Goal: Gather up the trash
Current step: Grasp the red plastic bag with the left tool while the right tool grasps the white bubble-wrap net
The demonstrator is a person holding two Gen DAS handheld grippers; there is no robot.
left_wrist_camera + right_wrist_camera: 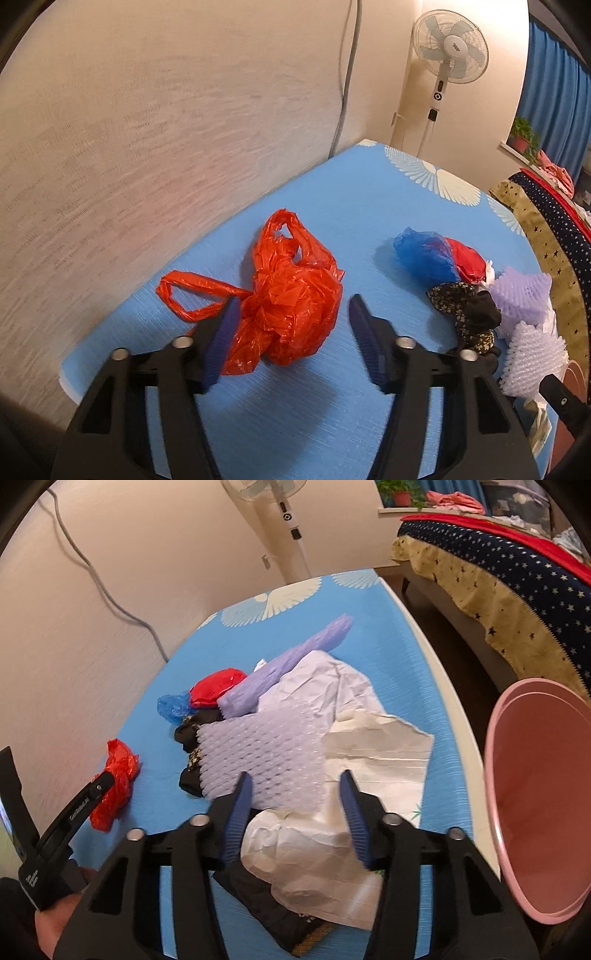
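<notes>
Trash lay scattered on blue table (295,424): red bag (291,295) crumpled near wall, foam net (266,753) and white paper (369,746) heaped mid-table, pink bin (535,805) at right edge. Left gripper (291,339) fingers stood spread around red bag, left pad touching it, right pad clear. Right gripper (295,812) fingers spread over foam net and paper, nothing pinched. Step judged: reaching for pickup, nothing binned. Next: close on bag and net, carry to bin.

Right tongs (295,794) parted over foam netting (266,753), crumpled paper (314,853), pink bin (535,801) beside
</notes>
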